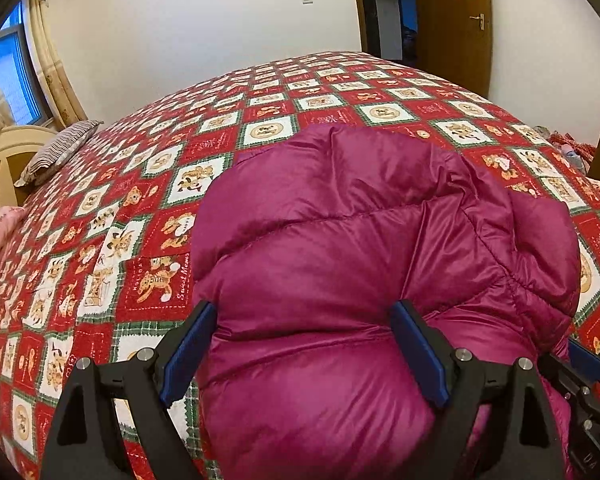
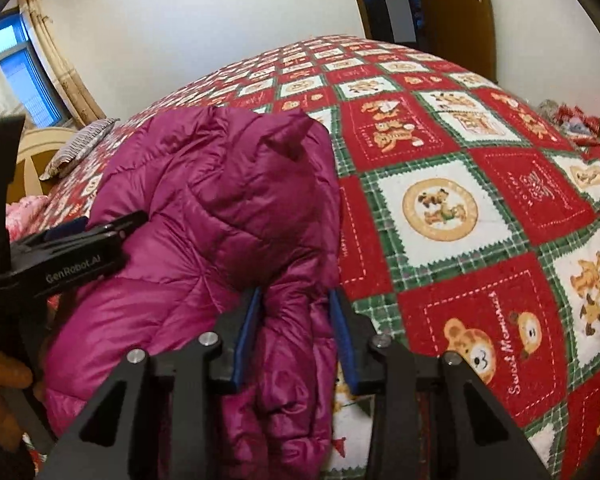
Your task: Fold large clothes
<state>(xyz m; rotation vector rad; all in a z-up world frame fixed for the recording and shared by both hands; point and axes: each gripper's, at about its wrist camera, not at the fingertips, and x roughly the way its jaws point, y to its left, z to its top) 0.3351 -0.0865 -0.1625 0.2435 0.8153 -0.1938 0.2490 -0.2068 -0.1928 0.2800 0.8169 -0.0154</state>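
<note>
A magenta puffer jacket (image 1: 360,248) lies bunched on the bed, also in the right wrist view (image 2: 220,216). My left gripper (image 1: 304,312) has its jaws wide apart, with a thick bulge of the jacket between the blue pads (image 1: 188,356). My right gripper (image 2: 296,300) has its jaws closer together around a thick fold at the jacket's right edge; I cannot tell whether it is clamped. The left gripper also shows in the right wrist view (image 2: 100,228), at the jacket's left side. The right gripper's tip shows at the left wrist view's lower right (image 1: 588,364).
The bed carries a red, green and white bear-print quilt (image 1: 160,184) (image 2: 460,200). A striped pillow (image 1: 56,152) and a cream headboard (image 1: 4,160) are at the left. A wooden door (image 1: 452,20) is behind the bed. Clutter lies at the right edge (image 2: 568,116).
</note>
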